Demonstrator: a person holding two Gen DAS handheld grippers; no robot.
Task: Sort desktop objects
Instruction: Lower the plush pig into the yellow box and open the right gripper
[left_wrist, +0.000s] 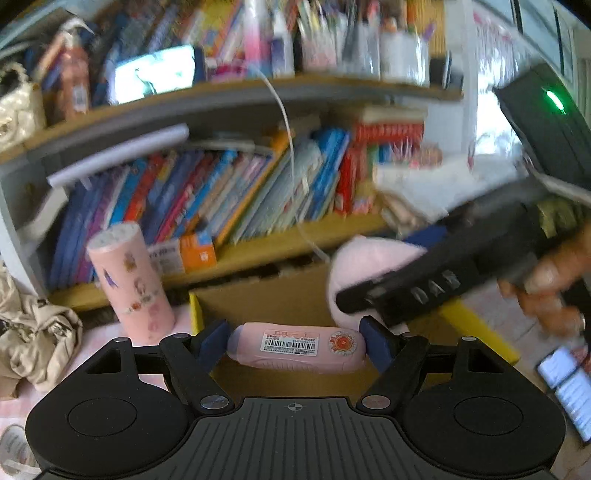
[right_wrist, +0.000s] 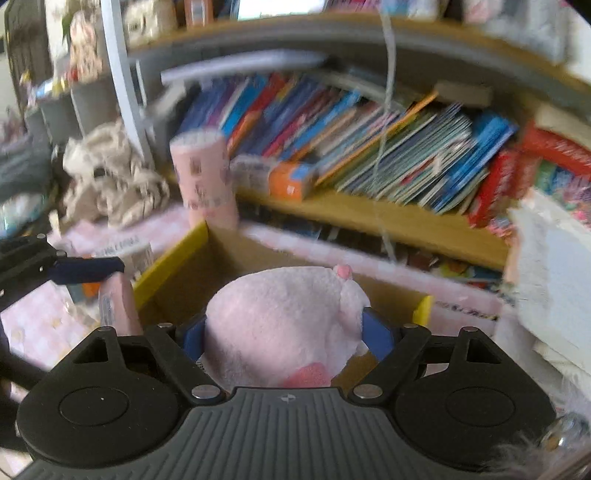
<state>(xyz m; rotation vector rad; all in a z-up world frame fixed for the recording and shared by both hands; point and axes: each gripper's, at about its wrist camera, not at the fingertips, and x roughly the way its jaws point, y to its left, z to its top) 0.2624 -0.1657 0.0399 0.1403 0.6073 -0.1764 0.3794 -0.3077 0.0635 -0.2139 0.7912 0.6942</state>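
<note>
- Left wrist view: the left gripper (left_wrist: 294, 341) fills the lower frame, its blue pads (left_wrist: 213, 341) pressed against either end of a pink oblong case (left_wrist: 295, 349) held crosswise, a barcode label and a round sticker facing the lens.
- Directly beyond the case sits an open cardboard box (left_wrist: 295, 295) with a yellow rim, on a pink checked tabletop (left_wrist: 96, 339).
- Left of the box stands a tall pink tube (left_wrist: 131, 280) printed with small figures (it is tilted in the fisheye picture); a beige bag (left_wrist: 40, 339) lies crumpled at the far left.
- The right gripper (left_wrist: 461, 266) crosses the right side, blurred, a hand (left_wrist: 550, 291) around its grip and a pink plush toy (left_wrist: 369, 258) at its tip over the box.
- Leaning books (left_wrist: 221, 199) pack the shelf behind; a lit phone (left_wrist: 569, 387) lies at the right edge.
- Right wrist view: the right gripper (right_wrist: 288, 338) has its blue pads (right_wrist: 376, 336) set wide apart and pinching the pink plush toy (right_wrist: 284, 325), which bulges up between them above the box (right_wrist: 173, 258).
- At the left edge, one blue finger of the left gripper (right_wrist: 88, 269) shows, with the pink case (right_wrist: 118, 306) at it, near the box's yellow rim.
- The pink tube (right_wrist: 207, 181) stands just behind the box's far corner, before the book shelf (right_wrist: 369, 218).
</note>
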